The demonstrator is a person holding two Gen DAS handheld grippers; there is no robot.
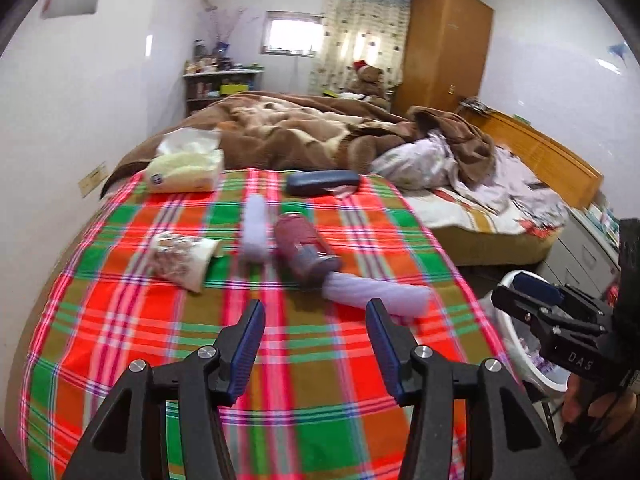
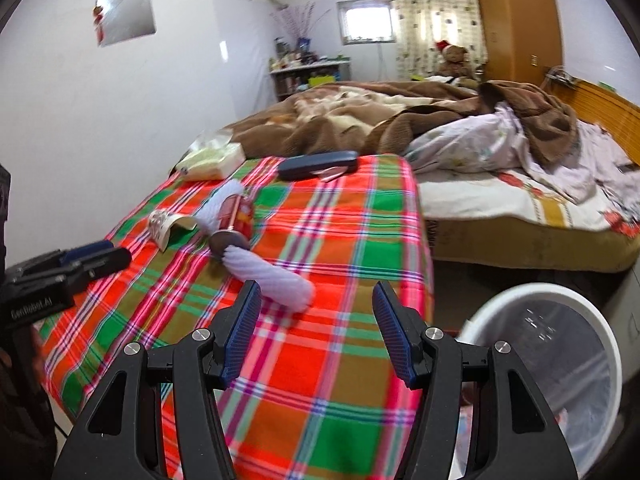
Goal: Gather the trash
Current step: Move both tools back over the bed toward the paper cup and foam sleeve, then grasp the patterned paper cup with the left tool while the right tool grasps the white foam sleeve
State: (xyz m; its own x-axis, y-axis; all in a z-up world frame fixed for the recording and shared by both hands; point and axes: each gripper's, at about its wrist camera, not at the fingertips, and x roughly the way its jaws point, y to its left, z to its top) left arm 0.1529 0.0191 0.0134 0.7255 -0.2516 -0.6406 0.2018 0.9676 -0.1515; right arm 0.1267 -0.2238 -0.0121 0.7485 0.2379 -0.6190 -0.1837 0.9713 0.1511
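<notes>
Right now the left gripper (image 1: 316, 314) hangs over the near part of the checked cloth (image 1: 328, 408); its jaws are spread apart and nothing is between them; the right gripper (image 2: 316, 296) is spread too and holds nothing; the trash lies on the cloth: a red can (image 1: 304, 246) on its side in the middle, a white foam sleeve (image 1: 378, 294) touching its near end, another foam sleeve (image 1: 255, 226) just left of it, and a crumpled wrapper (image 1: 182, 256) further left; a white bin (image 2: 560, 344) stands on the right, beside the cloth; a tissue pack (image 1: 188, 166) and a dark case (image 1: 324, 182) lie at the far edge.
</notes>
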